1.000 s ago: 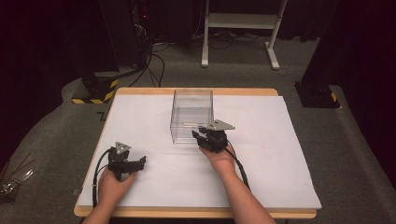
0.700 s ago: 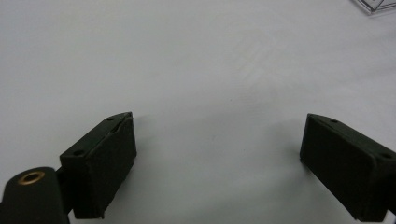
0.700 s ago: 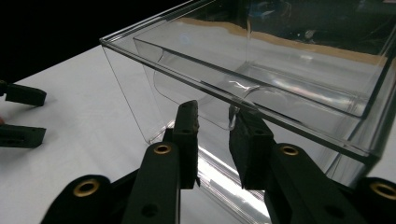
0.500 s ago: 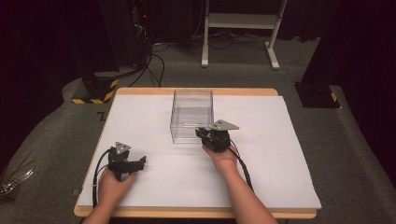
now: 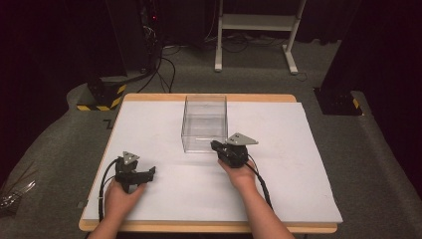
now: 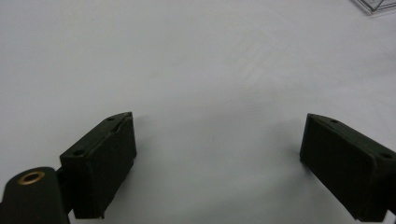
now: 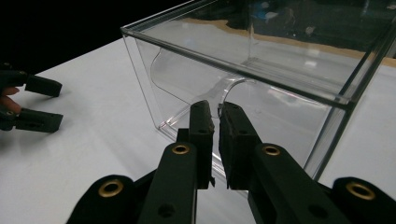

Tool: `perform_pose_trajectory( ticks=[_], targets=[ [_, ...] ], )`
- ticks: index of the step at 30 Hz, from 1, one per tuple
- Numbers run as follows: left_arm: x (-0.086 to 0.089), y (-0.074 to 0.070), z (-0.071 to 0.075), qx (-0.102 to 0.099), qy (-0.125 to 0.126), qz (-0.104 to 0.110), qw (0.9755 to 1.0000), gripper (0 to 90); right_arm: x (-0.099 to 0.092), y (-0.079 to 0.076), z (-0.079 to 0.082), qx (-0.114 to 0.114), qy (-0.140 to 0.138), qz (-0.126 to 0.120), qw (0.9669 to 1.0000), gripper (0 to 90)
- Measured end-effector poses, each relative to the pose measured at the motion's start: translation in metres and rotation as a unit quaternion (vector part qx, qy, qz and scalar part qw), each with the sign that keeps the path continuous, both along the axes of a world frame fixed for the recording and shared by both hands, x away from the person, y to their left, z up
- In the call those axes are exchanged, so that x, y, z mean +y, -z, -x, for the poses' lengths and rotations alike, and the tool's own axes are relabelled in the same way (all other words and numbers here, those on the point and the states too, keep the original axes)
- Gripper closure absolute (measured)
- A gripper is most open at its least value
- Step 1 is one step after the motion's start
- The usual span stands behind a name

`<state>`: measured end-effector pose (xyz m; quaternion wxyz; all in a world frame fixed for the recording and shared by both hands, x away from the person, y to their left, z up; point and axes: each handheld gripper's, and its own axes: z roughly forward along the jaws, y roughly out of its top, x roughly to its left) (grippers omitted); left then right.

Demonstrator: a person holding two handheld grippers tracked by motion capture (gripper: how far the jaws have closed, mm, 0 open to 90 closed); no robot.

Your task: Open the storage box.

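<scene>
Right gripper (image 7: pixel 215 122) jaws just drawn together, now pinched on the near wall of the clear box (image 7: pixel 261 79) — one pad inside the curved cut-out in that wall, the other outside, thin clear plastic nipped between them. Gripped there, probably, because the scooped notch gives the only thin edge to seize low on a smooth, slippery wall; likely a hold for dragging or tipping the box. Seen from above, right gripper (image 5: pixel 217 147) at the box's five o'clock corner, box (image 5: pixel 204 122) upright and open-topped, at twelve o'clock of the white table cover (image 5: pixel 298 174), a little left of centre. Box walls glossy, hard-edged, see-through, empty inside; cover matt and faintly scuffed.

Left gripper (image 6: pixel 217 163) jaws spread wide over bare white surface, nothing between the flat black pads — parked, by the look of it, at eight o'clock of the box (image 5: pixel 144 174), well apart from it, kept free as a spare hand.
</scene>
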<state>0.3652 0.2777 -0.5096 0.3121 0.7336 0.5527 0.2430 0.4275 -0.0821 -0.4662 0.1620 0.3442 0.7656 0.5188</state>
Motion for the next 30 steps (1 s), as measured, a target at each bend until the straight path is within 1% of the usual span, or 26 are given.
perform_pose_trajectory(
  ticks=[1,3,5,6,7,8,9,10,11,15,17,21,23,28,29,30],
  targets=[
    [0.0,0.0,0.0,0.0,0.0,0.0,1.0,11.0,-0.001,0.001,0.003,-0.002,-0.001,-0.001,1.0,84.1],
    [0.0,0.0,0.0,0.0,0.0,0.0,1.0,11.0,-0.002,0.001,0.004,-0.002,-0.003,0.001,1.0,81.6],
    [0.0,0.0,0.0,-0.001,0.0,0.0,1.0,11.1,-0.002,0.002,0.003,0.001,-0.011,0.003,0.9999,77.0],
    [0.0,0.0,0.0,-0.001,0.0,0.0,1.0,11.1,-0.002,0.002,0.003,0.001,-0.011,0.003,0.9999,77.0],
    [0.0,0.0,0.0,0.0,-0.001,0.0,1.0,11.1,0.0,0.003,0.002,0.003,-0.017,0.004,0.9998,72.1],
    [0.0,0.0,0.0,0.0,0.0,-0.001,1.0,11.1,0.0,0.003,0.002,0.003,-0.017,0.004,0.9998,72.1],
    [0.0,0.0,0.0,0.0,0.0,-0.001,1.0,11.1,0.001,0.003,0.0,0.007,-0.023,0.0,0.9997,69.1],
    [0.0,0.0,0.0,0.0,0.0,-0.001,1.0,11.0,0.001,0.003,0.0,0.007,-0.023,0.0,0.9997,69.1],
    [0.0,0.0,0.0,-0.001,-0.001,0.0,1.0,11.1,0.003,0.003,-0.002,0.009,-0.026,-0.004,0.9996,66.4],
    [0.0,0.0,0.0,0.0,0.0,0.0,1.0,11.1,0.004,0.001,-0.006,0.008,-0.029,-0.013,0.9994,62.8],
    [0.0,0.0,0.0,0.0,0.0,0.0,1.0,11.1,0.004,0.001,-0.009,0.014,-0.034,-0.018,0.9991,63.7],
    [0.0,0.0,0.0,0.0,0.0,0.0,1.0,11.1,0.006,0.001,-0.009,0.013,-0.036,-0.015,0.9991,65.7],
    [0.0,0.0,0.0,0.0,0.0,0.0,1.0,11.1,0.006,0.001,-0.011,0.017,-0.042,-0.021,0.9988,67.0],
    [0.0,0.0,0.0,0.0,0.0,0.0,1.0,11.1,0.008,0.002,-0.012,0.011,-0.047,-0.014,0.9987,68.3],
    [0.0,0.0,0.0,0.0,0.001,-0.001,1.0,11.1,0.008,0.002,-0.013,0.01,-0.045,-0.013,0.9989,70.3],
    [0.0,0.0,0.0,0.0,0.001,-0.001,1.0,11.1,0.008,0.002,-0.013,0.01,-0.045,-0.013,0.9989,70.3]
  ],
)
